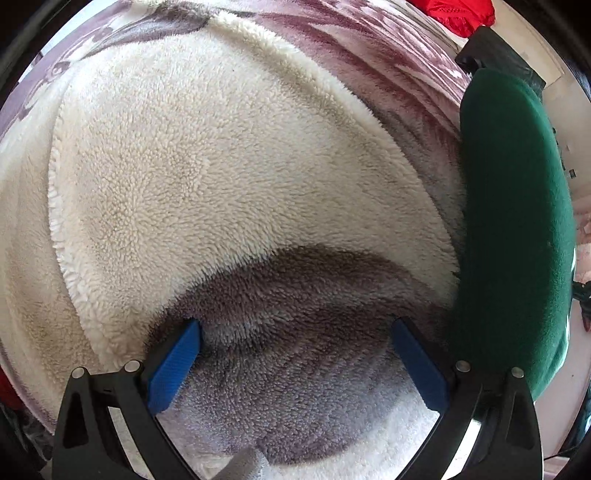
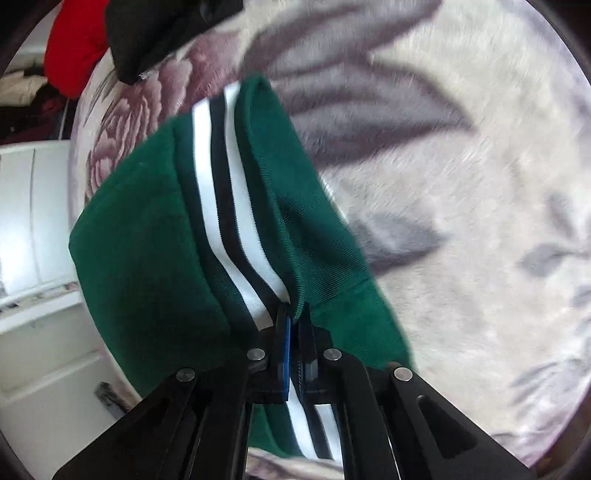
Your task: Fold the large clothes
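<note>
In the right wrist view my right gripper (image 2: 294,321) is shut on a fold of a dark green garment (image 2: 147,251) with a white-and-black striped band (image 2: 225,192). The cloth hangs from the pads over a floral blanket (image 2: 461,184). In the left wrist view my left gripper (image 1: 295,332) stands open, pointing down. Its blue pads (image 1: 177,365) are set wide apart over a grey patch (image 1: 295,332) of cream fleece fabric (image 1: 192,166). A green strip of cloth (image 1: 513,229) runs down the right side next to the fleece. I cannot tell whether the pads touch the fleece.
The mauve-and-grey floral blanket (image 1: 388,48) covers the surface under the clothes. Something red (image 2: 74,48) and a black item (image 2: 159,33) lie at the blanket's far edge. White furniture (image 2: 33,206) stands beyond the blanket's left edge in the right wrist view.
</note>
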The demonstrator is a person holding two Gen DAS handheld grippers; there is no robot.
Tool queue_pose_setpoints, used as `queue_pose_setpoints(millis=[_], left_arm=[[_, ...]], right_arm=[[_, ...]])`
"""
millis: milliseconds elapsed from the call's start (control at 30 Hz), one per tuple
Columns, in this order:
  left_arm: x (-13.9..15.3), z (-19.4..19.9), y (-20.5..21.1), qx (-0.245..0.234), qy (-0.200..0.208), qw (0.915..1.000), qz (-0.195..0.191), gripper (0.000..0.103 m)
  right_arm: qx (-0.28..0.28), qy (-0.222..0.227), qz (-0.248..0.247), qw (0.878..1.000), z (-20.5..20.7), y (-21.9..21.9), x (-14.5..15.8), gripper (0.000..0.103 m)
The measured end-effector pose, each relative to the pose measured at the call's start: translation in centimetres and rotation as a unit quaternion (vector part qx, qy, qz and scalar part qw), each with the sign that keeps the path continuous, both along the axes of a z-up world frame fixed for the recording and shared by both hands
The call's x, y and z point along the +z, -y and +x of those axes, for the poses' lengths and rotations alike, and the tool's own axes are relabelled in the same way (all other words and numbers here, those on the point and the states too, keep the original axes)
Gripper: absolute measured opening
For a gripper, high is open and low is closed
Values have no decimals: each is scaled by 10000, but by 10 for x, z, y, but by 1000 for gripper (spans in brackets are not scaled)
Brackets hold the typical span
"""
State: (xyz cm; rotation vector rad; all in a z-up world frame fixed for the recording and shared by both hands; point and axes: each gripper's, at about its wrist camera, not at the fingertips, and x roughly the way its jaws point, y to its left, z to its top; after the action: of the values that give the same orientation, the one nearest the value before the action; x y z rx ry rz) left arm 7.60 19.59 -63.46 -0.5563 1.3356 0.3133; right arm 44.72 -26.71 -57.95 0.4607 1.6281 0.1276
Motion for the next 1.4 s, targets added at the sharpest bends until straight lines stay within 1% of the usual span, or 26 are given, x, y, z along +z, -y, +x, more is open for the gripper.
queue_pose_setpoints(millis=[33,100,133,200,233,300,333,367,433,467,500,533,600,700,733,800,867,1000,1033,1067,1100,1133,1167,1200,1300,1400], left_arm=[[4,6,0,-30,-38,10000,58,103],[16,13,2,-95,-42,9998,162,103],[24,16,3,-89,16,9998,200,103],[37,21,2,-11,222,9996,178,103],[45,26,2,19,383,9992,98,103],[57,38,4,7,717,9974,-103,103],[61,47,6,-33,876,9958,-256,103],[64,56,11,-89,1038,9936,-430,103],[63,77,20,-235,1212,9897,-720,103],[62,84,23,-304,1257,9882,-820,103],[59,91,24,-366,1294,9868,-905,103],[54,102,28,-452,1323,9846,-1054,103],[46,111,29,-561,1341,9808,-1304,103],[26,125,32,-642,1214,9758,-1702,103],[20,127,31,-625,1201,9729,-1877,103],[12,130,31,-581,1214,9666,-2179,103],[8,133,33,-585,1267,9607,-2400,103],[10,144,35,-637,1420,9555,-2504,102],[11,145,34,-613,1480,9557,-2469,97],[16,147,32,-603,1688,9530,-2442,69],[20,149,32,-602,1756,9529,-2399,64],[23,152,31,-609,1760,9542,-2340,55],[27,153,32,-655,1795,9534,-2334,47],[32,154,32,-660,1816,9530,-2335,44],[43,156,31,-760,1824,9529,-2301,41],[65,166,31,-903,1894,9510,-2271,39]], right_arm=[[27,39,-115,9999,1,4,0,2],[-93,-236,-111,9996,1,12,-11,2],[-21,-308,-82,9995,0,11,-16,3],[448,-225,-56,9987,6,-1,-14,3],[625,-151,24,9979,12,-8,-15,8],[950,-118,-58,9954,18,-14,-21,33],[1028,-59,-144,9946,15,-14,-22,59],[1098,0,-237,9937,16,-9,-28,80],[1045,-90,-145,9944,17,4,-47,102],[945,-185,65,9953,17,14,-57,103],[762,-341,534,9951,17,25,-70,103],[534,-446,1039,9922,16,35,-80,103],[378,-462,1599,9853,17,44,-91,103],[184,-437,2258,9730,18,53,-103,103],[143,-428,2642,9634,19,54,-106,103],[242,-406,2959,9541,17,52,-105,103],[490,-448,3058,9498,17,37,-110,103],[683,-434,3393,9372,19,16,-112,103],[706,-448,3414,9362,19,12,-113,103],[684,-451,3465,9345,20,7,-114,97],[659,-445,3508,9331,20,4,-112,88],[628,-399,3463,9352,19,4,-110,67],[541,-352,3562,9322,17,7,-107,51],[478,-306,3598,9313,16,8,-103,50],[347,-52,3373,9407,7,12,-83,43],[134,63,3385,9408,-1,18,-68,39]])
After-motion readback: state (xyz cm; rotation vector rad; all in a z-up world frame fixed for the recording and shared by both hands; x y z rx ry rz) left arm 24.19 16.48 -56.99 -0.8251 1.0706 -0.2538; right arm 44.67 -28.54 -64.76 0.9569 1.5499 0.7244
